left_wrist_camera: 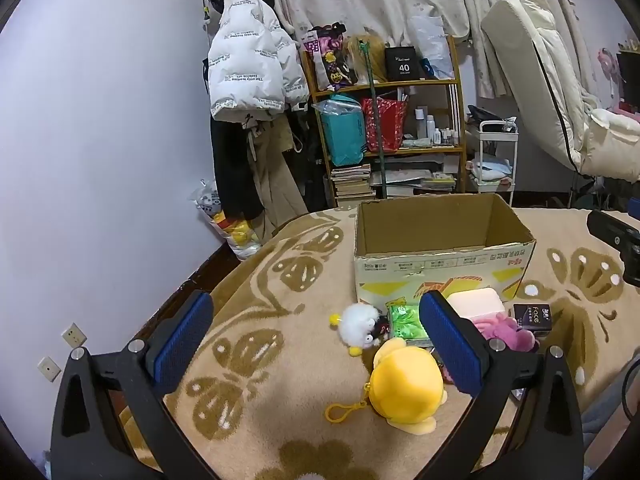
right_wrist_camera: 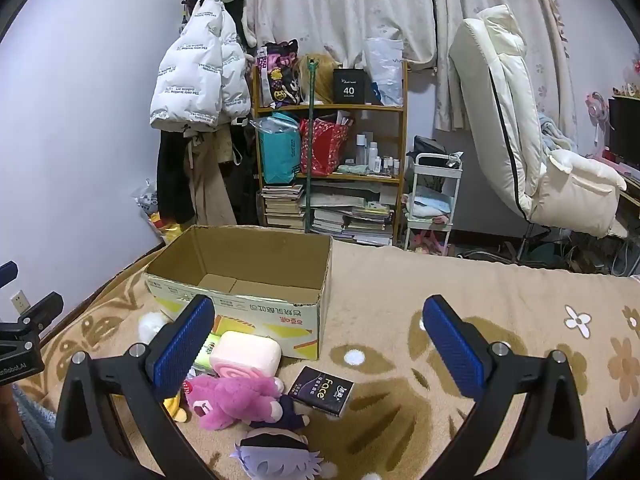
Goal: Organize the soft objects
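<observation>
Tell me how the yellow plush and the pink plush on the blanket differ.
The yellow plush is smooth, rounded and carries a yellow clip loop; the pink plush is shaggy, limbed and shows no clip. The yellow plush lies apart toward the left gripper; the pink plush lies against the pale pink block. Both lie on the blanket outside the empty cardboard box, untouched.

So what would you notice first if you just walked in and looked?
Probably the big open cardboard box in the middle of the flowery blanket, which looks empty inside. Right in front of it is a heap of soft toys: a bright yellow plush with a clip, a fluffy white one and a pink bear. Both pairs of blue-padded jaws hang wide open above them, holding nothing.
</observation>
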Available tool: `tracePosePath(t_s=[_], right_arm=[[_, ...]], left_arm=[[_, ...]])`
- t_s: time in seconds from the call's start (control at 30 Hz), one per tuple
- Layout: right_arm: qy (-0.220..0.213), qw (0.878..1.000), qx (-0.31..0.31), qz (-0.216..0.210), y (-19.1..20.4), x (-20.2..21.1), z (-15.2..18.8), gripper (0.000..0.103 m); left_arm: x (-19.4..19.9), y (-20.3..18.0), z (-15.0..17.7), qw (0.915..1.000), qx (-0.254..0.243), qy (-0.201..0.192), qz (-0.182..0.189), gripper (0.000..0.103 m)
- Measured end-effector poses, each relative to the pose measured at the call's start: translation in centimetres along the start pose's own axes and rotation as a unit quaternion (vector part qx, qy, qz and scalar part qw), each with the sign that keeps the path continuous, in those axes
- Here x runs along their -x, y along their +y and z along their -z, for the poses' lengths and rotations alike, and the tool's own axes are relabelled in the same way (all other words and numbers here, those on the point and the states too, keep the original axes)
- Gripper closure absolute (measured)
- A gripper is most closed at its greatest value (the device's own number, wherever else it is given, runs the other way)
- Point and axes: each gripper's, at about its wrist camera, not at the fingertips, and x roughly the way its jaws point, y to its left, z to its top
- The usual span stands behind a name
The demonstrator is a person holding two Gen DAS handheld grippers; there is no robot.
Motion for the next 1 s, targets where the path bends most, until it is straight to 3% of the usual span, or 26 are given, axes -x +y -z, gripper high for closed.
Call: tracePosePath(t_s=[1.0], right_arm=[[0.002, 1.0, -0.001, -0.001, 0.15, -0.23, 0.11, 0.0]], left_arm=[[0.04, 0.06, 0.11, 1.0, -0.001, -0.001, 0.0, 0.001]])
